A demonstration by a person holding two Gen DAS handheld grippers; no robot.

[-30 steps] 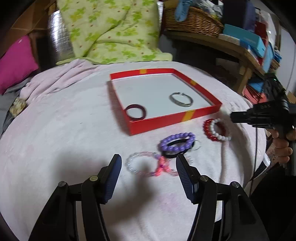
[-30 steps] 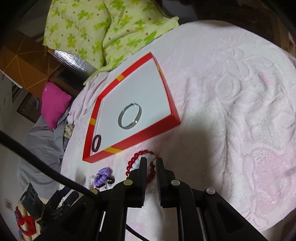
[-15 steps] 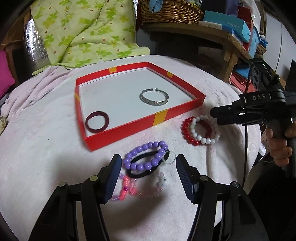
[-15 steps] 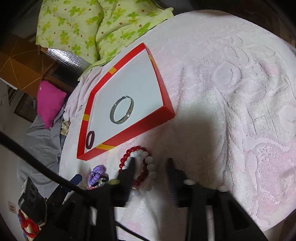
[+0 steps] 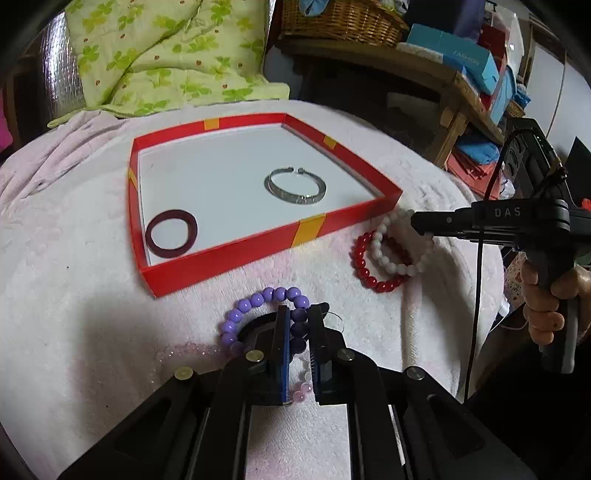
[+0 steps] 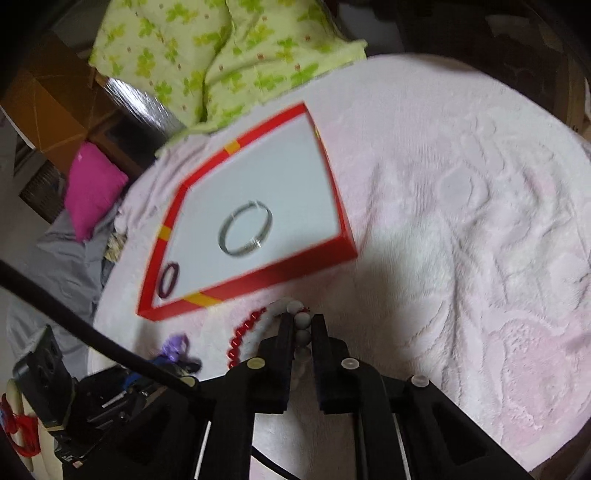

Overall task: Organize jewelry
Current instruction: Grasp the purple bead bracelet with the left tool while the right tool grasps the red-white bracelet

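A red tray with a white floor holds a silver bangle and a dark maroon ring; it also shows in the right wrist view. My left gripper is shut on the purple bead bracelet, which lies over a black band and a pale pink bead bracelet. My right gripper is shut on the white bead bracelet, which lies on the red bead bracelet. Both show in the left wrist view, white and red.
Everything rests on a pale pink blanket. A green floral quilt lies behind the tray. A wooden shelf with a wicker basket and boxes stands at the back right. A magenta cushion lies at the left.
Both grippers have closed. The left moved forward and shut on the purple bracelet. The right, open half a second ago, shut on the white bead bracelet.
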